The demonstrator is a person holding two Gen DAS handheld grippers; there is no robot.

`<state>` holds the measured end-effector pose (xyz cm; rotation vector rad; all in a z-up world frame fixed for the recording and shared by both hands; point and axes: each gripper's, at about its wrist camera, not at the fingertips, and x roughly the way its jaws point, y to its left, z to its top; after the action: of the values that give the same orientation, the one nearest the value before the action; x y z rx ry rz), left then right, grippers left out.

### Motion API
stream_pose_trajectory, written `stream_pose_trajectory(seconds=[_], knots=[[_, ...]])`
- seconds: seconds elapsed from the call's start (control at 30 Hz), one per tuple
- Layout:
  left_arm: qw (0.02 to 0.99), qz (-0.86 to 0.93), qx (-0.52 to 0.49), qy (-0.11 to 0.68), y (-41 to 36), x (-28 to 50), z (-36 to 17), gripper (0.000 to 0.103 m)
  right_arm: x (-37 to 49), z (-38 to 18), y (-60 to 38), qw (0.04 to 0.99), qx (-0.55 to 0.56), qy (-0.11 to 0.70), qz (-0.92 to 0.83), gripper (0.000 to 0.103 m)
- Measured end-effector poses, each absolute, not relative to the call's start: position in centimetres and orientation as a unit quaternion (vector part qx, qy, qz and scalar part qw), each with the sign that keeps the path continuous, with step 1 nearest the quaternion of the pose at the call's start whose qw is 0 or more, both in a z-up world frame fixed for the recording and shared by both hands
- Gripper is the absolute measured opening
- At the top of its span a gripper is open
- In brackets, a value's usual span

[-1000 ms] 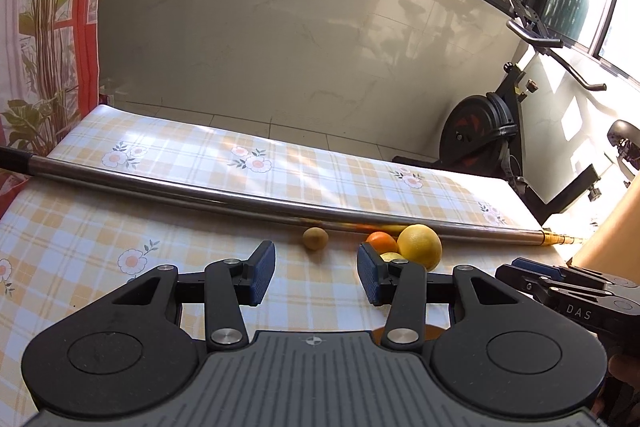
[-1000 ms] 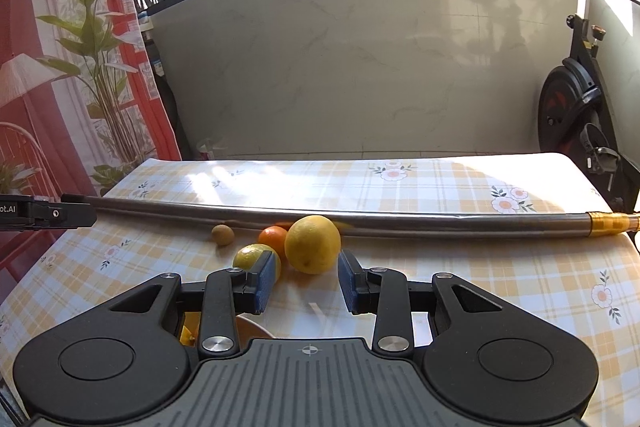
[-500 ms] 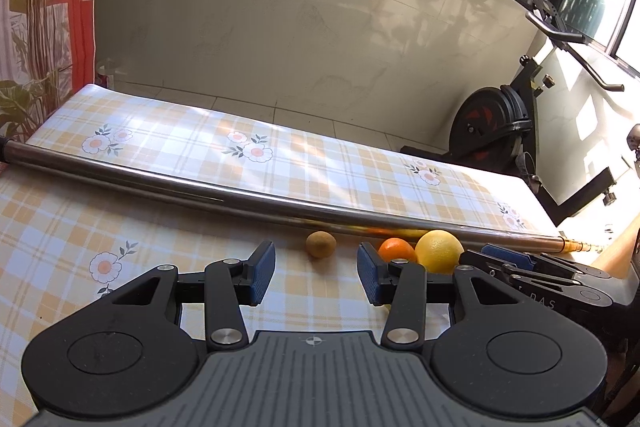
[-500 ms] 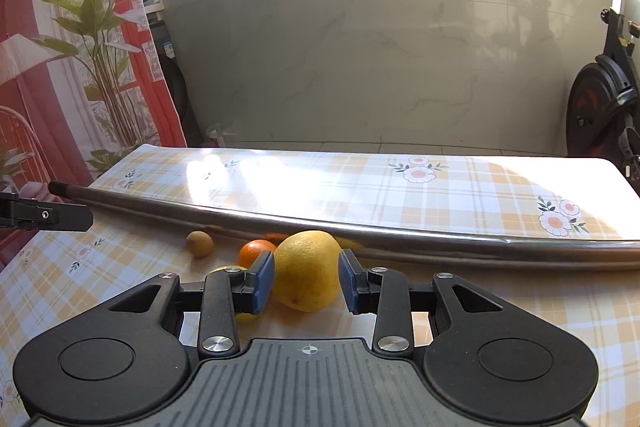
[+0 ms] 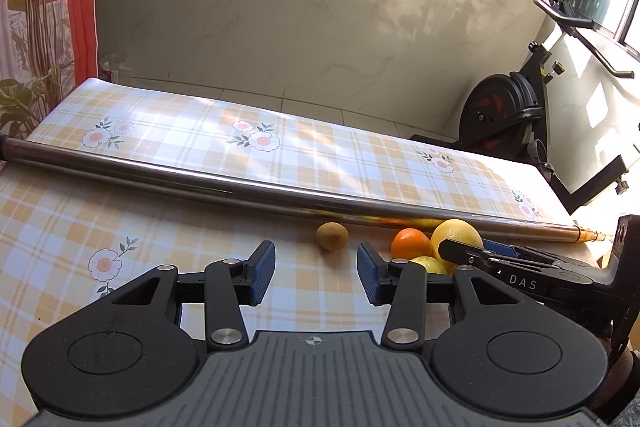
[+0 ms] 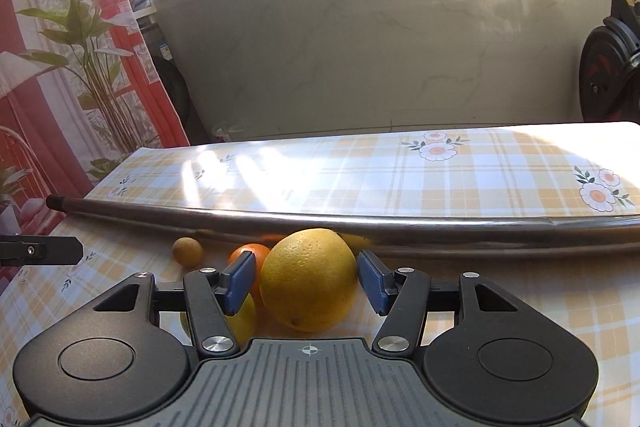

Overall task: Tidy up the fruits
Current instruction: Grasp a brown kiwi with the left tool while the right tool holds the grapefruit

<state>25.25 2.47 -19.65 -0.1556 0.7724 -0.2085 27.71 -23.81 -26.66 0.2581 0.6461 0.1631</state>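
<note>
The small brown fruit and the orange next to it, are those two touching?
Apart. The left wrist view shows bare tablecloth between the small brown fruit and the orange; the right wrist view shows the same gap.

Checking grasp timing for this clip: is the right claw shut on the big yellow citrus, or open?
Open. The right claw has just been opening; the big yellow citrus sits between its blue pads, with slight gaps either side.

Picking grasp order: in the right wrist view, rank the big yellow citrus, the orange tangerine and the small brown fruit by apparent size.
1. Big yellow citrus, though it is nearest the camera.
2. Orange tangerine, partly hidden.
3. Small brown fruit, not far behind the tangerine; that order is unsure.
</note>
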Motion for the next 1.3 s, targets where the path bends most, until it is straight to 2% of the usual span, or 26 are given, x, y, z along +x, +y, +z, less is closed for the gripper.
stream_pose_trajectory(seconds=[0.13,0.3,0.47,1.17,1.3], knots=[[0.918,-0.103,-0.068,0.377,2.0,25.5,-19.6,0.048,27.6,-27.5,-24.5,0.932,0.153,0.317,0.087,0.052],[0.917,-0.104,-0.062,0.381,1.7,26.2,-19.7,0.048,26.3,-27.5,-24.3,0.942,0.121,0.305,0.071,0.052],[0.913,-0.108,-0.065,0.388,1.2,27.3,-20.2,0.048,24.6,-27.6,-25.8,0.943,0.139,0.297,0.053,0.052],[0.894,-0.088,-0.067,0.433,-2.0,33.5,-25.6,0.047,22.3,-28.8,-27.3,0.947,0.166,0.272,0.044,0.052],[0.895,-0.089,-0.066,0.432,-2.3,33.8,-26.1,0.044,22.2,-28.8,-27.2,0.947,0.164,0.271,0.046,0.052]])
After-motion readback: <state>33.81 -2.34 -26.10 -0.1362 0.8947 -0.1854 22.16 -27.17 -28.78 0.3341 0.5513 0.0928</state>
